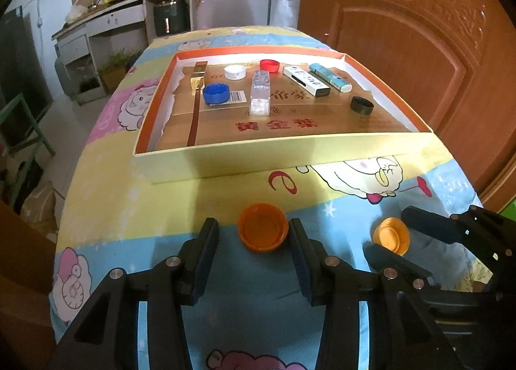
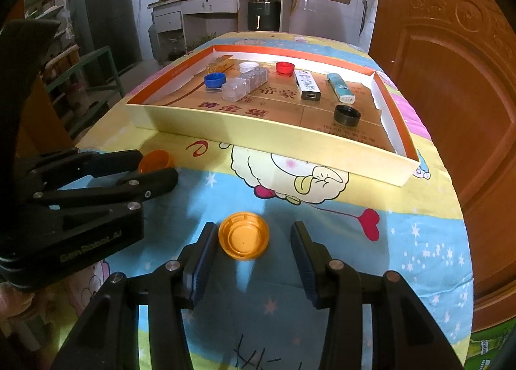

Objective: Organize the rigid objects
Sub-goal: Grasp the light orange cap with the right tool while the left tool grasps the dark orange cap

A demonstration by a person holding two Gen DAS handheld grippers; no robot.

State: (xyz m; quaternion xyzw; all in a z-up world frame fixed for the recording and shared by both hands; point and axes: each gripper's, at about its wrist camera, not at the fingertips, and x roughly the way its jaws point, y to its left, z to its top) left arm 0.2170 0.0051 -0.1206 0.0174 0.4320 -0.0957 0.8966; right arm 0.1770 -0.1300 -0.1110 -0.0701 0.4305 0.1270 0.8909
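A: Start on the left. What's by the left gripper [image 1: 254,260]?

B: Its jaws stand partly open. The dark orange cap [image 1: 262,227] lies open side up just ahead of the fingertips, near the right finger, with a wide gap on the left. I can't tell whether that finger touches it; nothing is gripped.

A: Room to move there?

B: To its left the cartoon tablecloth [image 1: 135,215] is bare out to the table's edge, which drops off to the floor. Straight ahead, past the cap, the near wall of the shallow box [image 1: 258,157] runs right across the path.

A: And the right gripper [image 2: 253,260]?

B: Also partly open, holding nothing. The lighter orange cap [image 2: 243,236] sits open side up between the fingertips, close against the left pad, well off the right one. The left gripper lies just to its left; to its right, open cloth up to the table's edge, with a brown door [image 2: 451,112] beyond.

A: What's inside the box?

B: Left to right, ahead of both grippers: a gold box [image 1: 198,79], a blue cap [image 1: 216,93], a white cap [image 1: 235,72], a clear plastic case [image 1: 260,97], a red cap [image 1: 269,65], a white stick-shaped device [image 1: 306,81], a blue-patterned one [image 1: 329,76] and a black cap [image 1: 362,105].
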